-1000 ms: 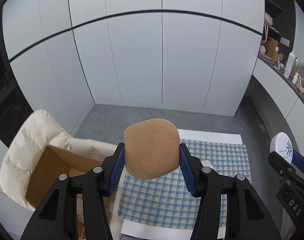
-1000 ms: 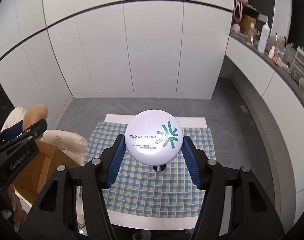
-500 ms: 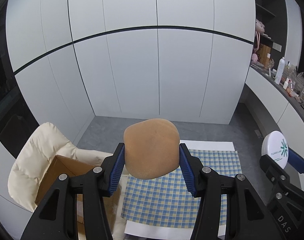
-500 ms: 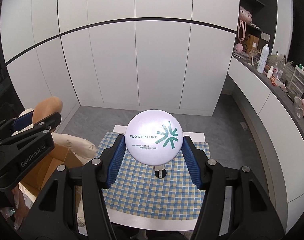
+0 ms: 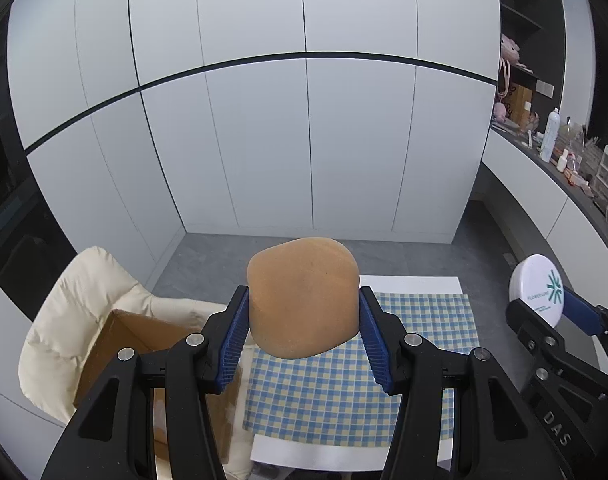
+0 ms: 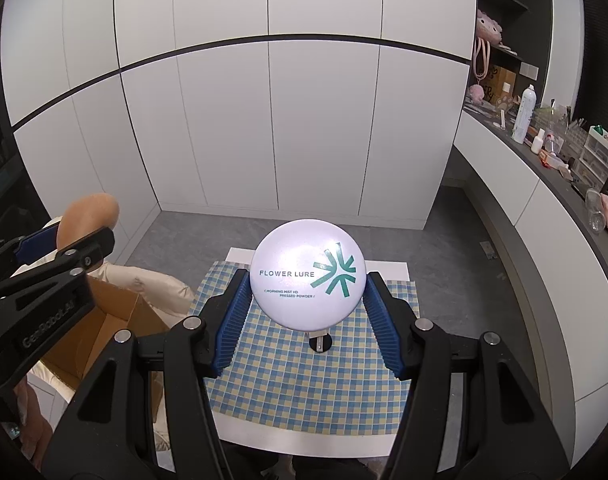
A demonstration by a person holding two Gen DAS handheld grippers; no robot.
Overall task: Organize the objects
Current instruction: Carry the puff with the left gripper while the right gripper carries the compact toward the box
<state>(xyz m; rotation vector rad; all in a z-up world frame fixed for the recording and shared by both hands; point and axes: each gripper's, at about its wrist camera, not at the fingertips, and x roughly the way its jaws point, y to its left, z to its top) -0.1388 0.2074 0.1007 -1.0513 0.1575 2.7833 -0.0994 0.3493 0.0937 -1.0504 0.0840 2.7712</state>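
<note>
Left wrist view: one tan puff (image 5: 304, 300) is pinched between the left gripper (image 5: 303, 334) jaws, held above the checked cloth (image 5: 343, 392), its flat face toward the camera. One open cardboard box (image 5: 120, 340) sits on a cream cushion (image 5: 64, 308) to the left.

Right wrist view: one white compact (image 6: 307, 278) is clamped in the right gripper (image 6: 307, 328), printed lid up, hiding most of one small dark item (image 6: 320, 343), perhaps a cap, on the cloth.
</note>
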